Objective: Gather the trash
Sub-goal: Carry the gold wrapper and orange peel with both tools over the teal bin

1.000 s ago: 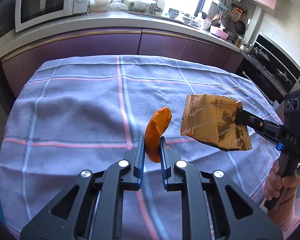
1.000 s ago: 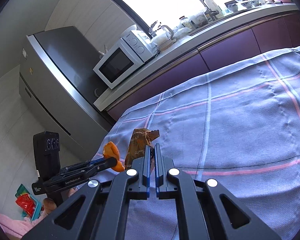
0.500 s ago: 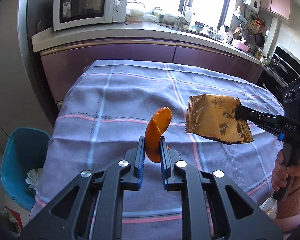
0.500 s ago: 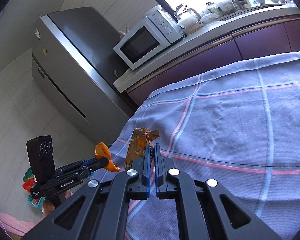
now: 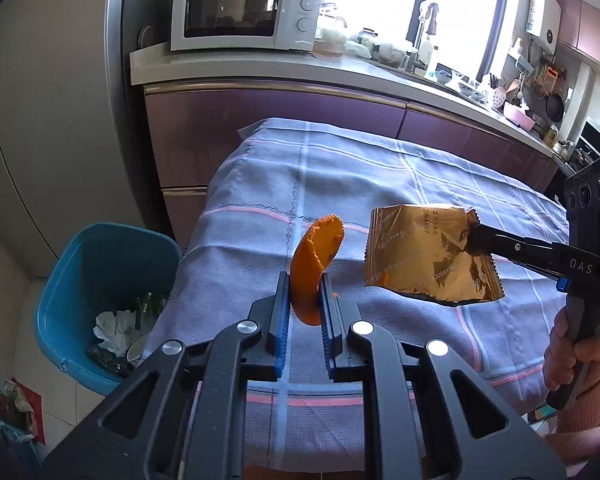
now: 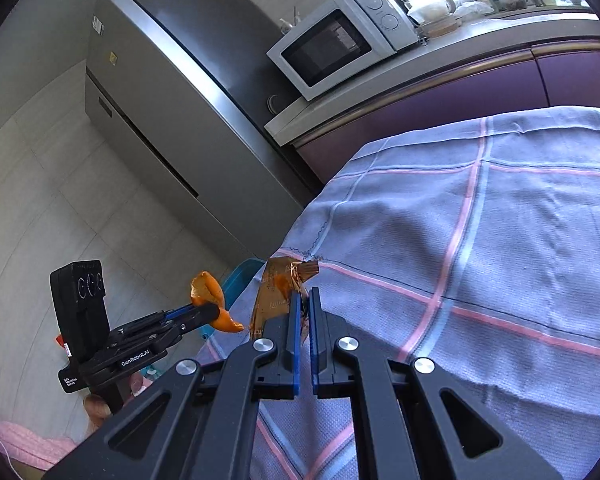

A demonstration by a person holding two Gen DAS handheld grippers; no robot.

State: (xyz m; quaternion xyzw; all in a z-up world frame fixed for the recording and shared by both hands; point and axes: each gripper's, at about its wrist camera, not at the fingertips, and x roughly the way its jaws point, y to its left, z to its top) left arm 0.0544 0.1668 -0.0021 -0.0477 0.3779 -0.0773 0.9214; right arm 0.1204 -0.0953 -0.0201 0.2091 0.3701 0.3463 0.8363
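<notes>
Trash is in hand, not yet binned: my left gripper (image 5: pixel 305 307) pinches a curved orange peel (image 5: pixel 315 270), my right gripper (image 6: pixel 305 310) clamps a crinkled gold foil wrapper (image 5: pixel 428 256); the blue plastic bin (image 5: pixel 76 280) waits beside the table.

The tabletop (image 5: pixel 380 184) was covered by a lavender-blue tablecloth (image 5: pixel 440 200) with a wide check of pink and pale blue stripes, and a thin dark stitched seam ran across it near the near-left corner. The cloth hung over the left edge and the far edge. Its visible surface lay bare and flat, with only soft creases. In the right wrist view the same cloth (image 6: pixel 500 240) showed the pink stripes crossing.

On the pale tiled floor (image 5: pixel 16 312) beside the table's left edge stood a blue plastic bin (image 5: pixel 60 292), holding crumpled white paper and some darker scraps.
</notes>
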